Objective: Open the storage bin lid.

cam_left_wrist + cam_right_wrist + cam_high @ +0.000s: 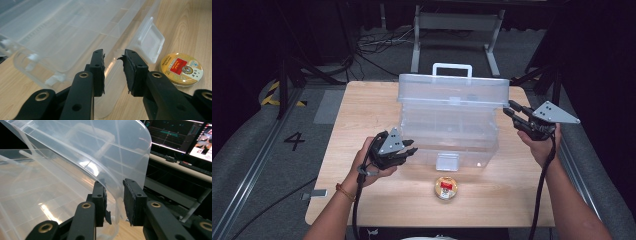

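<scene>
A clear plastic toolbox [447, 135] stands mid-table with its lid [452, 90] raised and a white handle [452, 67] on top. My left gripper [412, 146] is at the box's front left corner. In the left gripper view its jaws [114, 58] stand apart over the box wall [62, 37], with the front latch [151, 42] just beyond. My right gripper [510, 109] is at the lid's right end. In the right gripper view its jaws [113, 185] straddle the lid's curved edge [100, 150], with a gap still showing. A small gold tin [446, 187] with a red label lies in front of the box.
The wooden table [362, 115] has bare surface left of the box and along the front edge around the tin [181, 69]. Behind the table stand a metal frame [457, 30] and floor cables. Monitors [180, 135] glow in the right gripper view.
</scene>
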### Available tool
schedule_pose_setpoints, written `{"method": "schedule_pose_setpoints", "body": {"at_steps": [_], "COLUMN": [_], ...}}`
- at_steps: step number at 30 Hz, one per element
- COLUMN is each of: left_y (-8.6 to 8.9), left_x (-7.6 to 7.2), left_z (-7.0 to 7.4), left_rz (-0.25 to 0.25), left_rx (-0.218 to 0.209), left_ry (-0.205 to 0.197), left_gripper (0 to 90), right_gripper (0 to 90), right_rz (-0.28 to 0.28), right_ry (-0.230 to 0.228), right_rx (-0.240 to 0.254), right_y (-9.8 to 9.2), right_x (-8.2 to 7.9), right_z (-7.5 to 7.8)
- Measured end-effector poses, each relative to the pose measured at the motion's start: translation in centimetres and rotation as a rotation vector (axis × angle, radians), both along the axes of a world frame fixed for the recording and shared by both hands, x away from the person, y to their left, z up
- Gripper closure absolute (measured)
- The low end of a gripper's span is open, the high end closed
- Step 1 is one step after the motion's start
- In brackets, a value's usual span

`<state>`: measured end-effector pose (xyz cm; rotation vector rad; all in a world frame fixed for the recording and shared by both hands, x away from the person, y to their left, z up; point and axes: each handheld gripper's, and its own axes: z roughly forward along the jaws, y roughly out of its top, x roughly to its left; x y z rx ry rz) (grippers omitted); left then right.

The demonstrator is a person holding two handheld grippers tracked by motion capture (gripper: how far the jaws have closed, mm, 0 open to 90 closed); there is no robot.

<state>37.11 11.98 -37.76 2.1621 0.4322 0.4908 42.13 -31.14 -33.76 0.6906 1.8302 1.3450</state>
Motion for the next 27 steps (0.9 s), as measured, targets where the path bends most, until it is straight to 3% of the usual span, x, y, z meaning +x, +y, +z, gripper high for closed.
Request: {"method": "schedule_pose_setpoints", "body": {"at_steps": [5, 12, 21, 27], "left_y": [-1.0, -2.6, -3.8, -4.5], "left_x": [0.6, 1.4, 1.9, 2.5], "left_z": [-0.5, -1.4, -1.6, -1.6], "left_rz": [-0.023, -0.054, -0.082, -0.106], "left_rx": [0.034, 0.088, 0.167, 0.244], "left_ry": [0.021, 0.055, 0.068, 0.084], "left_gripper": [68.3, 62.4, 61.7, 60.4], "right_gripper": [73.6, 74.0, 75.6, 76.3], "right_rz": [-0.027, -0.044, -0.075, -0.086], "right_ry": [-0.008, -0.001, -0.001, 0.008], "right_rx": [0.008, 0.060, 0.057, 0.063], "right_y": [0.3, 0.4, 0.8, 0.9], "right_x": [0.5, 1.4, 2.4, 3.1], "right_z": [0.5, 1.0, 1.8, 2.2]}}
